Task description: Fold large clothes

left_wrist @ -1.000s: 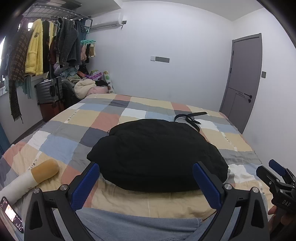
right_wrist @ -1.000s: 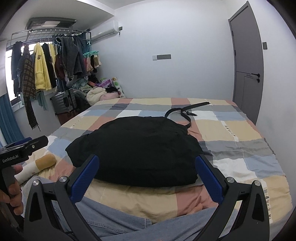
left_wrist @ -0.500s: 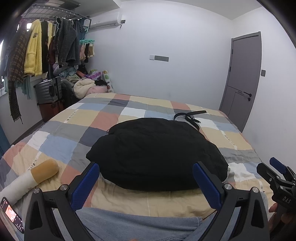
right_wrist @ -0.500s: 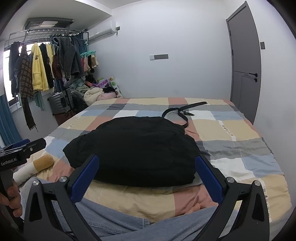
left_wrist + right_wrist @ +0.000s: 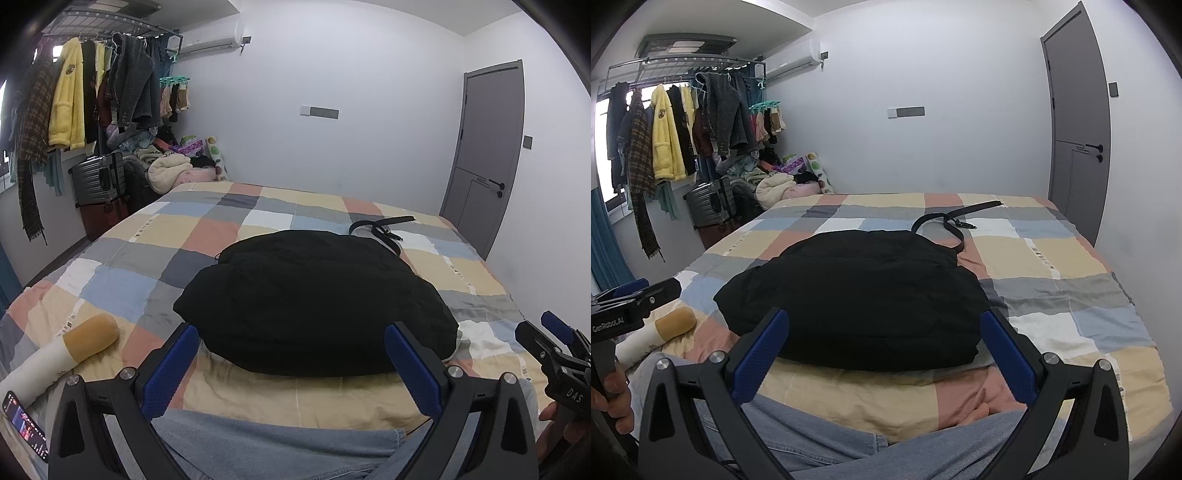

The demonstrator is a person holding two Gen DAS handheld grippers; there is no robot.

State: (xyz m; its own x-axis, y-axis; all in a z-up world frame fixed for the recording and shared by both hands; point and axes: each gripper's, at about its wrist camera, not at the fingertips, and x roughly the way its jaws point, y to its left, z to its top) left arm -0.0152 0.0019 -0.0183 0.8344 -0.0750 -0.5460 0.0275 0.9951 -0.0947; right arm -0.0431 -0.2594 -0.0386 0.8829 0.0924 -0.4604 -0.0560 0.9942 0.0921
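- Black garment (image 5: 314, 299) (image 5: 857, 299): lay in a rounded, folded bundle on the checked bedspread (image 5: 207, 236) (image 5: 1052, 258), near the front edge of the bed, roughly midway across.
- Left gripper (image 5: 291, 354): hovered just in front of the bundle's near edge, blue-padded fingers (image 5: 170, 369) spread wide apart, nothing between them, no contact with the cloth visible.
- Right gripper (image 5: 884, 347): likewise held before the bundle, blue fingers (image 5: 1006, 358) parted wide and empty, tips framing the garment's front corners.
- Seen from the left camera as well: right gripper (image 5: 557, 343) off to the right of the bundle, held in a hand at the frame edge.
- Seen from the right camera: left gripper (image 5: 631, 306) off to the left, gripped by a hand (image 5: 617, 402) low in the frame.
- Black belt (image 5: 380, 229) (image 5: 953, 221): lay looped on the bedspread just behind the garment, towards the far right.
- Cream and mustard plush roll (image 5: 66, 350) (image 5: 661, 328): rested on the bed left of the bundle, apart from it.
- Phone (image 5: 26, 428): lit screen, at the lower left edge.
- Clothes rack (image 5: 92, 92) with hanging coats and a suitcase (image 5: 99, 181): stood along the left wall.
- Grey door (image 5: 484, 147): shut, at the far right.
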